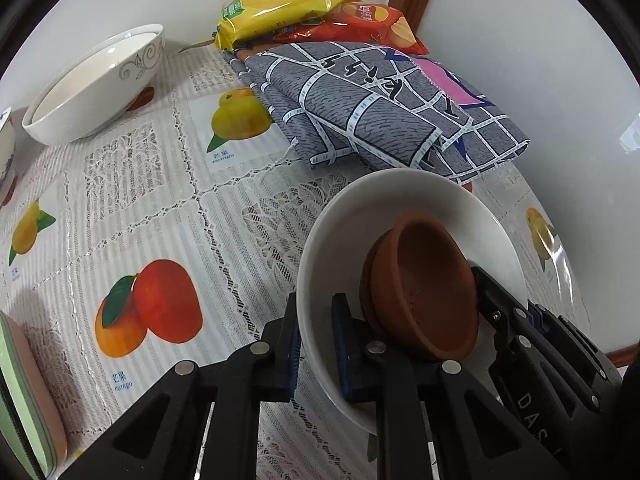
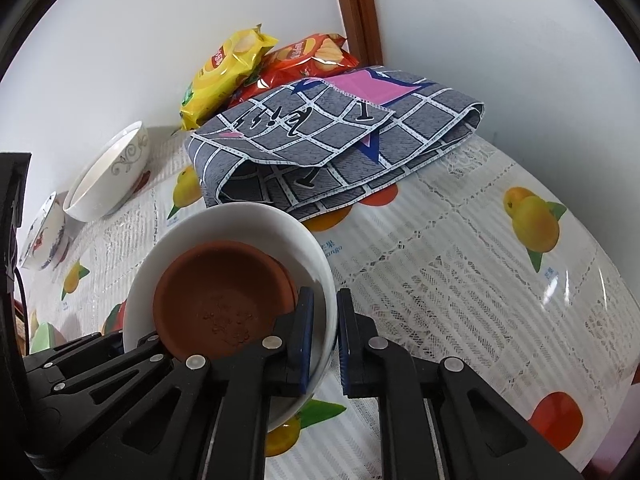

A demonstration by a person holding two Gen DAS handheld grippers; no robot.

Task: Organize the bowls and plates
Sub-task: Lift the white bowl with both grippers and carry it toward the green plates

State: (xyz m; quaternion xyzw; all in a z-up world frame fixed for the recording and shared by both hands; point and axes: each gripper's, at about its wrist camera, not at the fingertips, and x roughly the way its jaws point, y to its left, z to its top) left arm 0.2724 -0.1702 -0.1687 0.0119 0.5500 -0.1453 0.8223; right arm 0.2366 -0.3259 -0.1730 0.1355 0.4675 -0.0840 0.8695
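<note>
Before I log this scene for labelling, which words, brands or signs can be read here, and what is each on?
"mango": tablecloth, under the printed fruit; the Chinese characters above it are too small to read.
"DAS": right gripper body, cut off at the left wrist view's edge.
Yellow chip bag and red chip bag: round logos, too blurred to read.
Folded grey cloth: script lettering, not legible.

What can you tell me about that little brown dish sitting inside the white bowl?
The brown dish looks like unglazed terracotta: round, shallow, matte, with a thick rim and a few specks on its floor. A second similar dish seems nested under it. It sits tilted inside the white bowl, leaning on the wall. The left tool and right tool each pinch the bowl's rim; the right tool's inner finger appears to touch the dish.
</note>
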